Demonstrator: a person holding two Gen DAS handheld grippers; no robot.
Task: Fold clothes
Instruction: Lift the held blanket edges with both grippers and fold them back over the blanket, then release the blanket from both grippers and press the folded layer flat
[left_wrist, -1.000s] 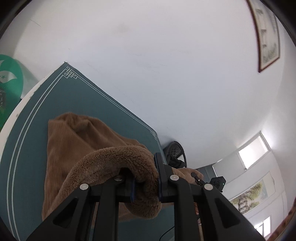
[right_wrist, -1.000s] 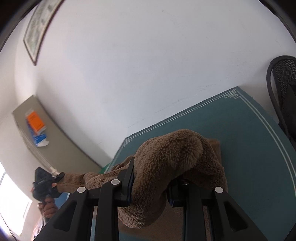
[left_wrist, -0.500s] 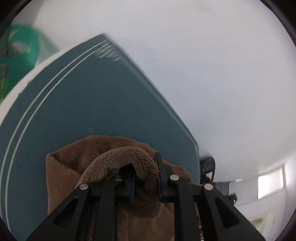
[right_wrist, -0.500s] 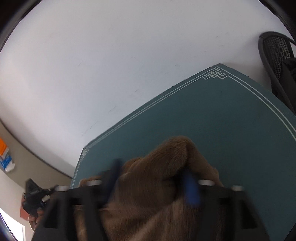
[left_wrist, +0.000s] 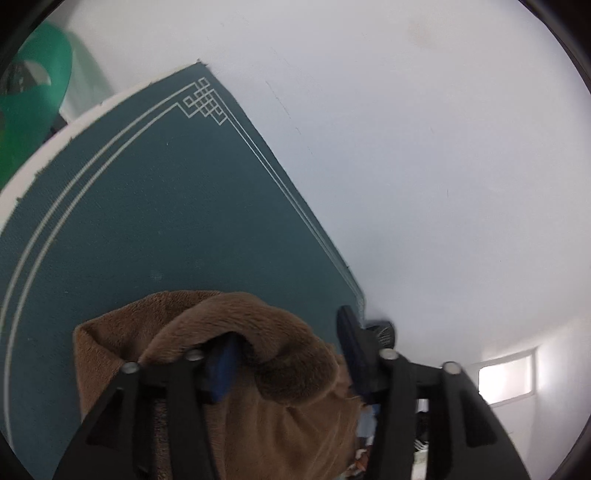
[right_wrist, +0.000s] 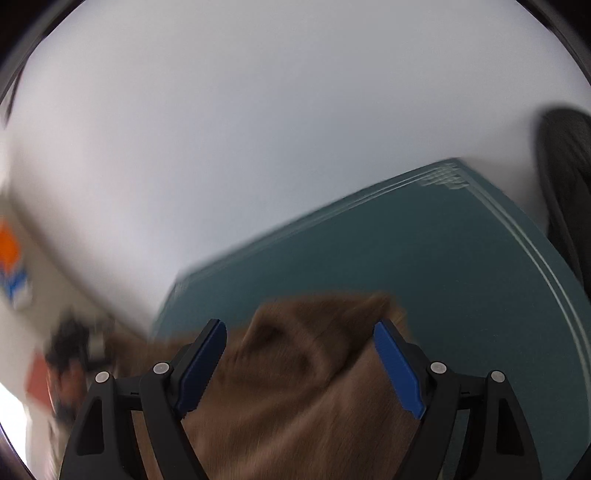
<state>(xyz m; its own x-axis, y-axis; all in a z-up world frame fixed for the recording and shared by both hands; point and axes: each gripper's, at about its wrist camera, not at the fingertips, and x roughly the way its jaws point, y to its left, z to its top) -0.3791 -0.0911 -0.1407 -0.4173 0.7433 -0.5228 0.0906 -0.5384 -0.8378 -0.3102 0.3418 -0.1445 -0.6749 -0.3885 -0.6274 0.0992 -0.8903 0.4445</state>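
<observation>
— Since we want the folded edge to lie flat, where do we stand with the brown fleece garment (left_wrist: 236, 373)?

— It rests on the teal mat (left_wrist: 155, 206), bunched under both of our tools. Our left gripper (left_wrist: 291, 354) has its jaws spread wide; a roll of the fleece drapes over the left blue pad (left_wrist: 221, 365), while the right pad (left_wrist: 351, 347) stands apart from the cloth. So we judge nothing is pinched there.

— And the other side?

— Our right gripper (right_wrist: 299, 365) is spread as well, both blue pads (right_wrist: 201, 360) clear of the fleece, which lies between and beneath them on the mat. That view is blurred, so finer folds are hard to read.

— Why hold both open above the cloth?

— We judge this to be the release at the end of one fold: the edge is laid down near the middle of the mat, well away from its white-lined border (left_wrist: 201, 99), leaving room for another fold.

— Any risk?

— The plush pile could cling to the left pad and drag the fold open when we lift.
</observation>
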